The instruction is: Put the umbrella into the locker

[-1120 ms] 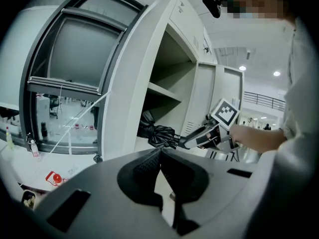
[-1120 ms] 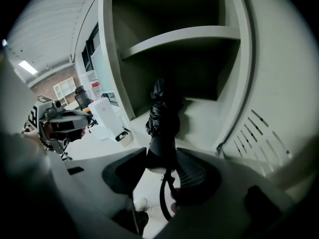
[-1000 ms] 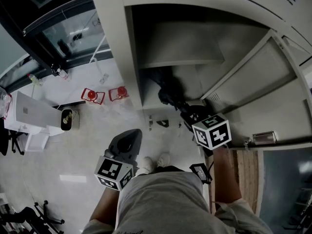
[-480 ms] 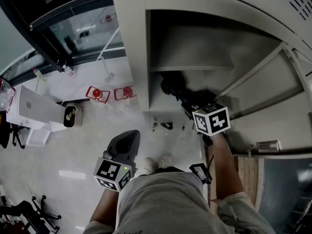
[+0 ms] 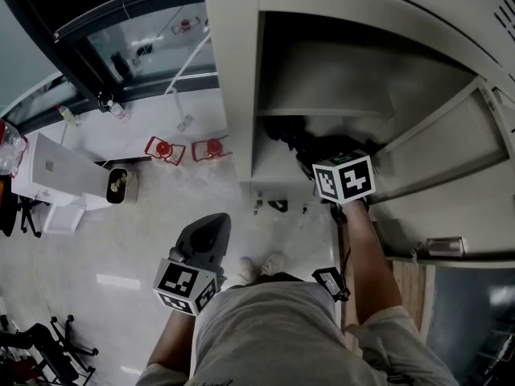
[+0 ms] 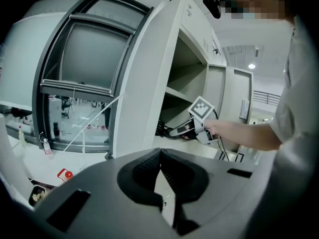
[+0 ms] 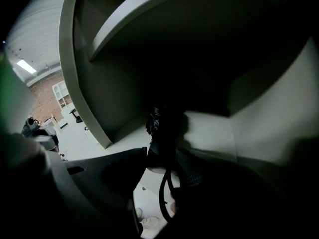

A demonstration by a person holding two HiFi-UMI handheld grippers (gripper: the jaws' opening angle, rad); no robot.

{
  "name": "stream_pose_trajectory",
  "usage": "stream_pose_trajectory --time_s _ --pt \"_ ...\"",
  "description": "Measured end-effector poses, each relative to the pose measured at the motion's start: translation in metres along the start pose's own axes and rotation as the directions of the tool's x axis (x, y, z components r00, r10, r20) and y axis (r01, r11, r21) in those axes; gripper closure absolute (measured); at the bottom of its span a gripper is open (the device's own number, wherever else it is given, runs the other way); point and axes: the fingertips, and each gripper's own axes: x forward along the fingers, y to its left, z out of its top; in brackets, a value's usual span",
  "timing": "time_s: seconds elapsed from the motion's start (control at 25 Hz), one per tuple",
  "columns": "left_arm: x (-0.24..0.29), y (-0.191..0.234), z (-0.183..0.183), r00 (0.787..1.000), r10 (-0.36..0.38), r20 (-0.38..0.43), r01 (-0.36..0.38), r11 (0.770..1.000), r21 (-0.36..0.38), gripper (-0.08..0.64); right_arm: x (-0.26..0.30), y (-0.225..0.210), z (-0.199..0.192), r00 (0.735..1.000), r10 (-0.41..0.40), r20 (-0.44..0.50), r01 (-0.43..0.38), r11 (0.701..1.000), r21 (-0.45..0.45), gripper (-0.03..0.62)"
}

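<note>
A black folded umbrella pokes into the open grey locker, just over the floor of the lower compartment. My right gripper, with its marker cube, is shut on the umbrella's handle end. In the right gripper view the umbrella stands between the dark jaws of that gripper, and its wrist strap hangs down in a loop. My left gripper stays low at the person's left side, shut and empty. From the left gripper view the umbrella shows at the locker's mouth.
The locker door swings open to the right, and a shelf lies above the umbrella. Two red objects and a white box sit on the floor at the left. The person's shoes are in front of the locker.
My right gripper has carried the umbrella further into the locker's lower compartment. The left gripper has hardly moved.
</note>
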Motion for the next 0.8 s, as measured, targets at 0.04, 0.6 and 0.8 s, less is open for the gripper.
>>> stream_pose_trajectory --time_s 0.04,0.6,0.8 --pt "0.0 0.0 -0.001 1.0 -0.001 -0.007 0.001 1.0 -0.003 0.545 0.002 0.0 0.002 1.0 0.0 -0.002 0.0 1.0 -0.003 0.393" --pt "-0.001 0.0 -0.004 1.0 0.004 -0.019 -0.004 1.0 -0.013 0.545 0.011 -0.003 -0.006 1.0 0.016 -0.019 -0.016 1.0 -0.011 0.391" --pt "-0.003 0.0 -0.003 1.0 0.004 -0.016 -0.005 1.0 -0.013 0.545 0.006 0.002 0.001 0.998 0.044 0.038 -0.044 0.999 0.003 0.373"
